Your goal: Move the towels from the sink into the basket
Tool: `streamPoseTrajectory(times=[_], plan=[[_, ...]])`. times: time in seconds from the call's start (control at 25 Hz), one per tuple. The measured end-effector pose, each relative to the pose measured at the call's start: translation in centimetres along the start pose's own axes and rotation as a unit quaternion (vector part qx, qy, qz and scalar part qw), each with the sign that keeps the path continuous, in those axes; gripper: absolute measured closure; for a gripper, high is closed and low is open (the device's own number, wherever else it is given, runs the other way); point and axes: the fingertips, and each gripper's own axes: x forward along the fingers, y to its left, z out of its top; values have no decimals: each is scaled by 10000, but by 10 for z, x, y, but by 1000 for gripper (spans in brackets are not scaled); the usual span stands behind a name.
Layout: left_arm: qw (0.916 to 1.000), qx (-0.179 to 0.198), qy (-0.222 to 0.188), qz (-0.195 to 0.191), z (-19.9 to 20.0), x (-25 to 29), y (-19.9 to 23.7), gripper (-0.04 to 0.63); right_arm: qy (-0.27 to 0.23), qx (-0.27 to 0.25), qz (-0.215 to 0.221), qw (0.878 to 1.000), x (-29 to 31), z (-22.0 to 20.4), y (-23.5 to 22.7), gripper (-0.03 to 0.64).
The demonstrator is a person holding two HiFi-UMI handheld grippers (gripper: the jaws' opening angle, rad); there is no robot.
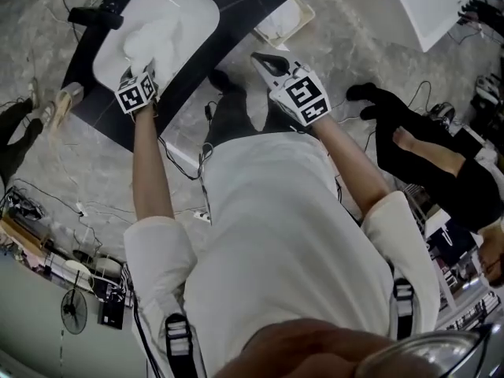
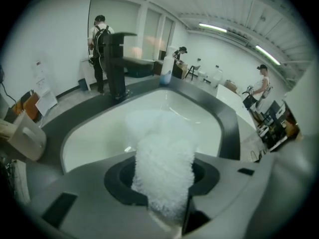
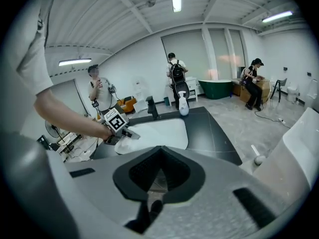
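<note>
While my left claw (image 2: 164, 185) grips the towel (image 2: 163, 156), I clear the sink (image 2: 89, 128) rim before crossing to the basket (image 1: 285, 20).

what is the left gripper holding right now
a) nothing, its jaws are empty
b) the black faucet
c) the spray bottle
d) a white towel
d: in the left gripper view, the left gripper has its jaws closed on a fluffy white towel, which is held over the sink.
</note>
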Motion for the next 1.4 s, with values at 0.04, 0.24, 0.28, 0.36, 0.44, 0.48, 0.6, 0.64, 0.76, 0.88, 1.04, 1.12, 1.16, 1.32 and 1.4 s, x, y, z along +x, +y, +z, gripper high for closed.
streamPoseTrajectory(times=[0.04, 0.24, 0.28, 0.36, 0.44, 0.48, 0.6, 0.64, 0.76, 0.88, 1.04, 1.12, 1.16, 1.32, 1.4], plan=[[9999, 5, -120, -10, 6, -13, -7, 431, -40, -39, -14, 10000, -7, 4, -2, 620], [9956, -102, -901, -241, 35, -74, -54, 431, -159, -189, -118, 9996, -44, 17, -10, 620], [9934, -108, -1101, -286, 42, -88, -64, 431, -203, -210, -126, 9995, -52, 21, -11, 620], [9882, -112, -1488, -349, 60, -114, -82, 430, -305, -269, -151, 9991, -65, 31, -16, 620], [9824, -132, -1819, -408, 77, -137, -99, 430, -436, -319, -205, 9983, -78, 43, -23, 620], [9796, -133, -1953, -449, 85, -149, -108, 430, -502, -331, -241, 9979, -85, 49, -26, 620], [9712, -126, -2287, -651, 103, -180, -139, 430, -639, -364, -336, 9967, -107, 61, -33, 620], [9682, -129, -2387, -734, 108, -190, -150, 430, -664, -398, -359, 9963, -113, 65, -35, 620], [9591, -59, -2660, -971, 121, -217, -185, 430, -797, -517, -460, 9944, -132, 79, -42, 620], [9481, 29, -2931, -1230, 137, -243, -221, 430, -1082, -534, -649, 9906, -158, 96, -53, 620], [9318, 68, -3255, -1607, 154, -272, -263, 430, -1322, -524, -902, 9857, -191, 103, -64, 620], [9259, 150, -3353, -1736, 164, -279, -279, 430, -1396, -500, -975, 9841, -203, 103, -70, 620], [9240, 203, -3378, -1781, 168, -281, -286, 430, -1433, -479, -1005, 9834, -208, 103, -74, 620], [9212, 419, -3362, -1915, 180, -278, -312, 429, -1550, -383, -1127, 9807, -225, 99, -87, 620], [9216, 503, -3307, -1971, 183, -276, -322, 430, -1570, -309, -1172, 9801, -229, 96, -93, 620]])
